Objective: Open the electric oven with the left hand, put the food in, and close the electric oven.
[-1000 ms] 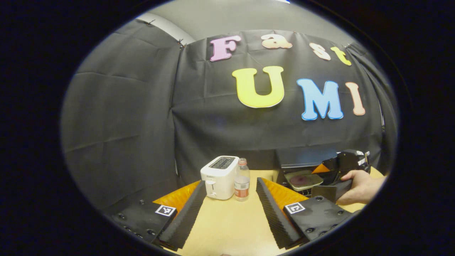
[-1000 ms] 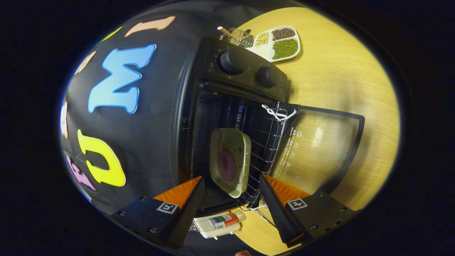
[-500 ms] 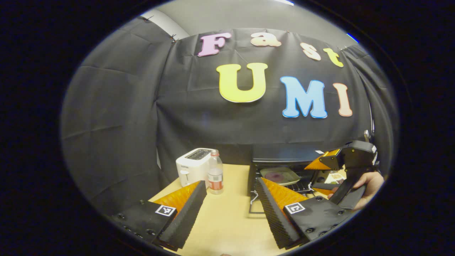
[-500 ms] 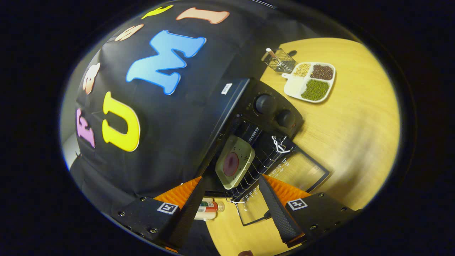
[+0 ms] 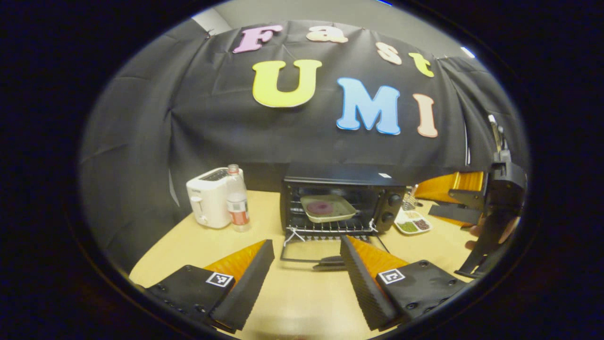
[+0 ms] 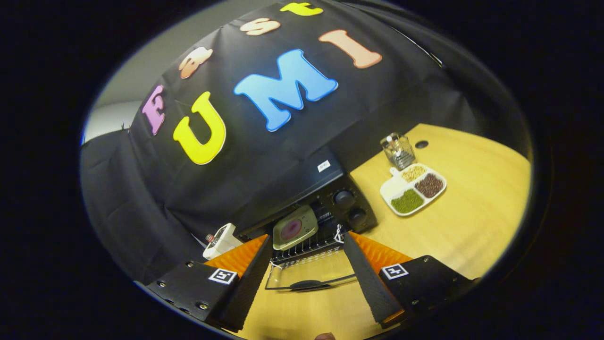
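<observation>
So the electric oven [image 5: 342, 200] sits open, plate of food [image 5: 327, 208] on its rack.
Left gripper [image 5: 306, 278] and right gripper [image 6: 306, 278] both spread wide, holding nothing.

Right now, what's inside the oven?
A plate with a dark round food item sits on the wire rack in the oven. The cavity's rear, behind the plate, is too dark to tell.

Both tongs [image 5: 306, 255] [image 6: 306, 250] agape, empty

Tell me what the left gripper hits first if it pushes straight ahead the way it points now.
Probably the handle of the open oven door, folded down flat just ahead of the left gripper. Past it come the wire rack and the plate of food. Depth is uncertain.
</observation>
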Tool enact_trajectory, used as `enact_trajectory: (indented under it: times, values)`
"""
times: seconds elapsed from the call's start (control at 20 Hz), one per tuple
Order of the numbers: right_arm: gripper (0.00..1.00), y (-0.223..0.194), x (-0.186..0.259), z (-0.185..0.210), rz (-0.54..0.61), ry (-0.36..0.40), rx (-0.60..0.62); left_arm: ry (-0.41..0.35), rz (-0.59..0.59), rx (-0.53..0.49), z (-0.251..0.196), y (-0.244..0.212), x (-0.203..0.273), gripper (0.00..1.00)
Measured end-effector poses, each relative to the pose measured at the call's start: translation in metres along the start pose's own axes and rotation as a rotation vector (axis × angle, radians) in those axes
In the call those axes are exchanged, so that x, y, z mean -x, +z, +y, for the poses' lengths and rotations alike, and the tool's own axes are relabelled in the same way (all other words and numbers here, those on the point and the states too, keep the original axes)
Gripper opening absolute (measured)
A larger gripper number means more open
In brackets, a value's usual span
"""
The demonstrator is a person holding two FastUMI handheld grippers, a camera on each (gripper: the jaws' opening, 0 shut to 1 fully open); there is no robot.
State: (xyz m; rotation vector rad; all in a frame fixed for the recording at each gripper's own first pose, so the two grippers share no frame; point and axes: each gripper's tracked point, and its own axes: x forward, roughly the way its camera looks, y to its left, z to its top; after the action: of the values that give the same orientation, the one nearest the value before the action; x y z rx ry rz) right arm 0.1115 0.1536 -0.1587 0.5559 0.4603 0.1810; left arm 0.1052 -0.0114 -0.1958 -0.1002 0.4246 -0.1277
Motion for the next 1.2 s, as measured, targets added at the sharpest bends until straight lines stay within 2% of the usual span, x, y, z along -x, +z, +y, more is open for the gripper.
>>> enact_trajectory:
  times: [0.1,0.2,0.3,0.35,0.4,0.45,0.5,0.55,0.75,0.9,1.0,1.05,1.1,1.2]
  values:
    - [0.95,0.012,0.018,-0.008,-0.038,-0.006,0.110,-0.037,0.058,0.013,-0.012,-0.019,-0.011,0.96]
    - [0.95,0.020,0.035,-0.017,-0.071,-0.023,0.189,-0.074,0.114,0.035,-0.024,-0.041,-0.019,1.00]
    - [0.96,0.031,0.049,-0.026,-0.105,-0.045,0.248,-0.106,0.164,0.039,-0.033,-0.056,-0.029,0.96]
    - [0.95,0.035,0.055,-0.031,-0.122,-0.068,0.290,-0.121,0.192,0.033,-0.041,-0.065,-0.034,0.96]
    - [0.95,0.041,0.062,-0.038,-0.139,-0.094,0.341,-0.132,0.216,0.022,-0.047,-0.074,-0.041,1.00]
    - [0.96,0.045,0.068,-0.041,-0.156,-0.114,0.390,-0.144,0.244,0.012,-0.052,-0.082,-0.049,0.96]
    - [0.98,0.051,0.074,-0.042,-0.170,-0.128,0.428,-0.154,0.269,0.002,-0.057,-0.091,-0.055,1.00]
    - [0.98,0.049,0.074,-0.044,-0.176,-0.139,0.450,-0.165,0.291,-0.004,-0.061,-0.099,-0.062,0.96]
    - [0.98,0.048,0.085,-0.059,-0.171,-0.194,0.431,-0.166,0.392,0.029,-0.067,-0.135,-0.085,0.96]
    - [0.98,0.051,0.092,-0.074,-0.174,-0.247,0.424,-0.139,0.462,0.021,-0.064,-0.158,-0.113,0.96]
    - [0.98,0.052,0.095,-0.085,-0.171,-0.287,0.431,-0.125,0.428,-0.031,-0.060,-0.151,-0.131,0.98]
    - [0.98,0.052,0.097,-0.089,-0.168,-0.303,0.433,-0.112,0.442,-0.048,-0.058,-0.153,-0.133,0.92]
    - [0.98,0.053,0.098,-0.092,-0.167,-0.315,0.430,-0.100,0.438,-0.048,-0.060,-0.153,-0.133,0.96]
    - [0.98,0.056,0.101,-0.095,-0.170,-0.333,0.423,-0.093,0.402,-0.030,-0.060,-0.152,-0.135,0.96]
